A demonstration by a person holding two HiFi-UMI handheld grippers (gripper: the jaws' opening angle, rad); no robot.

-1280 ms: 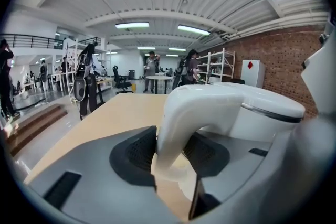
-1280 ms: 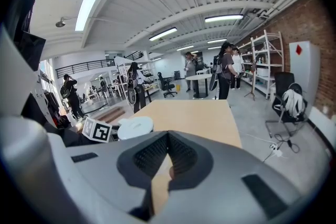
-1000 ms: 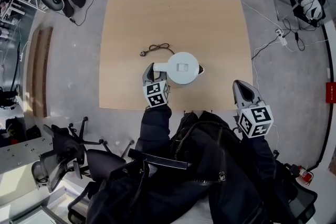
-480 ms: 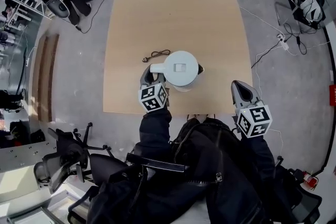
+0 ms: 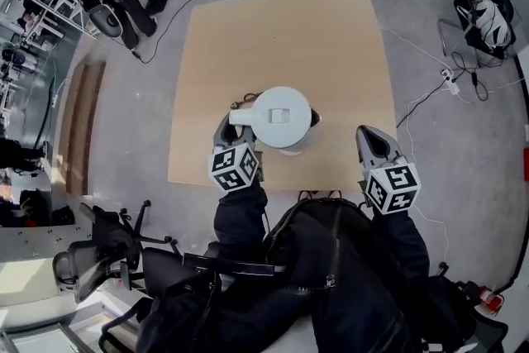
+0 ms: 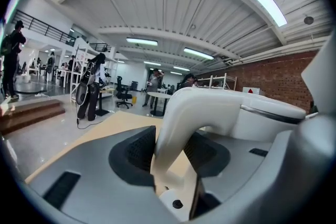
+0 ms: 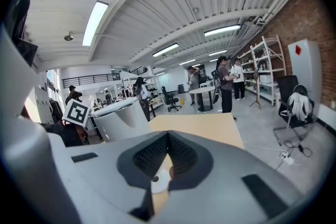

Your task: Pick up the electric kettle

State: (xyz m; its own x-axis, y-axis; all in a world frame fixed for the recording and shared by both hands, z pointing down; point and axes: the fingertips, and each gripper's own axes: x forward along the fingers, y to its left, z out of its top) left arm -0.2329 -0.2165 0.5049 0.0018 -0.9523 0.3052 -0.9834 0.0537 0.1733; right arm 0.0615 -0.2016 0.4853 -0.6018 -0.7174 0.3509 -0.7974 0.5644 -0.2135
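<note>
Electric kettle (image 5: 282,118) is looking larger and closer to the lens in the head view than it was a second ago. Its white lid is now covering most of the black cord (image 5: 240,102), which was lying in plain sight on the desk (image 5: 281,37) just beyond it. From this I am judging that the kettle is rising off the desk rather than resting on it. It is hanging over the near half of the desk, roughly midway between the left and right edges. Whether a base is staying behind under it I cannot tell, as the body is hiding that spot. The left gripper (image 5: 234,125) is keeping to the handle (image 5: 245,116) on the side of the kettle toward the left edge. The right gripper (image 5: 369,136) is waiting by the near right corner, well apart from the kettle and taking no part. In the left gripper view, the left gripper (image 6: 170,140) is clamping the white handle (image 6: 181,120). Its ribbed fingers (image 6: 139,148) are pressing the handle's upright from both sides, and the kettle body (image 6: 262,118) is filling the space just beyond. This suggests the hold is bearing the weight and the pick-up is all but made. The handle is the only purchase, though, so the kettle may be tending to swing. In the right gripper view, the right gripper (image 7: 167,138) is holding its fingers (image 7: 149,155) drawn close together, with nothing between them but a sliver of desk (image 7: 197,126). The kettle (image 7: 119,118) is showing off toward the left edge.
</note>
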